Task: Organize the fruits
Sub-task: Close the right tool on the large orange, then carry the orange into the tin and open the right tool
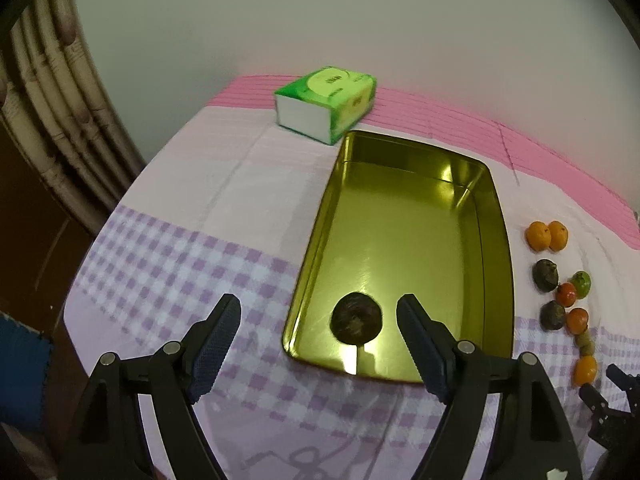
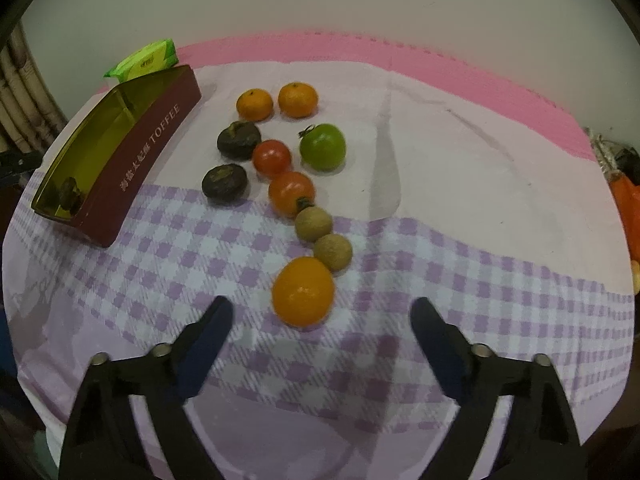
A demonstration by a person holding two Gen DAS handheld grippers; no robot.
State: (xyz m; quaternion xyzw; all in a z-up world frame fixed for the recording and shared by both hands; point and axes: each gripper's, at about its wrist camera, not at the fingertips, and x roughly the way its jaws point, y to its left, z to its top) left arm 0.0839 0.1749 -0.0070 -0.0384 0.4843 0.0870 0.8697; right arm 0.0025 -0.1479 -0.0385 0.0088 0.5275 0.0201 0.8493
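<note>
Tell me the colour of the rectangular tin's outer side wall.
Dark maroon with pale "TOFFEE" lettering on the rectangular tin; the right wrist view shows it best.

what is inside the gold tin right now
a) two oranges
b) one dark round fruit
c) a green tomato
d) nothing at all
b: a single dark fruit lies at the near end of the tin; the oranges and the green tomato sit outside it on the cloth.

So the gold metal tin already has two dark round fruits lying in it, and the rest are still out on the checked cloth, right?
Not quite: the gold metal tin holds only one dark round fruit, as the left wrist view shows. The other two dark round fruits lie with the rest on the checked cloth.
</note>
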